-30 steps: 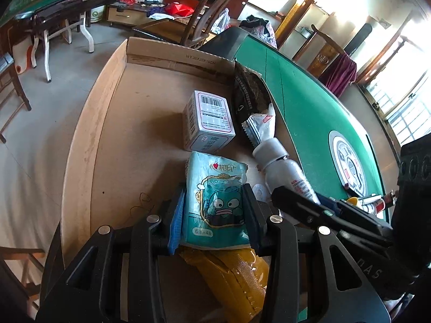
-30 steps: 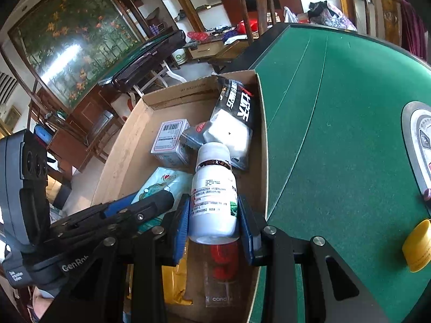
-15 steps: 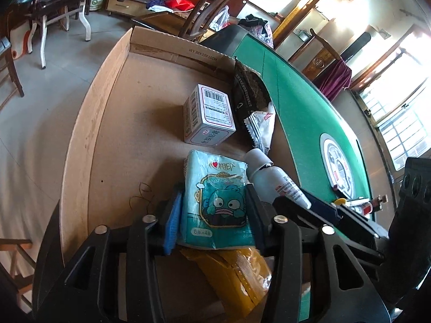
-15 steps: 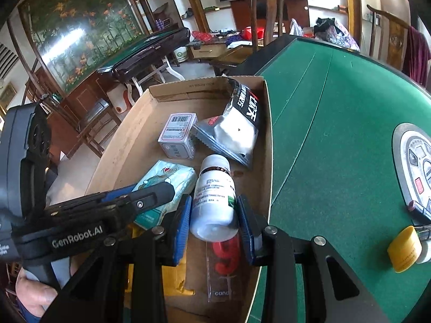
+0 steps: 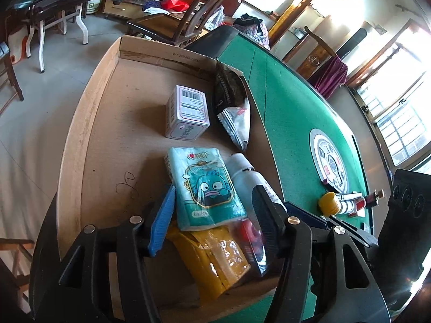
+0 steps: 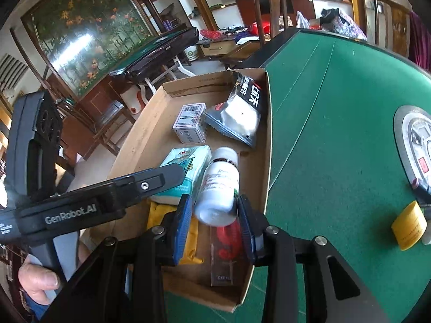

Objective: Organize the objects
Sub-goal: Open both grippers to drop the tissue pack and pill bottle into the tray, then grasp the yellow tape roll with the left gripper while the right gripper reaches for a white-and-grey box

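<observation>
Printed along the far inner wall of the shallow brown cardboard box [image 5: 167, 53], well ahead of the fingers, runs a code that looks like "WY 30X20X10CM". The teal tissue pack with a cartoon fish face [image 5: 204, 188], lying between the left fingers, shows a red heart and Chinese characters at its top and "6" near its bottom edge. The black side of the left handheld gripper body [image 6: 70, 215], left of the right fingers, reads "GenRobot.AI". The small white carton [image 5: 188, 113] ahead carries a barcode label, its print too small to read.
</observation>
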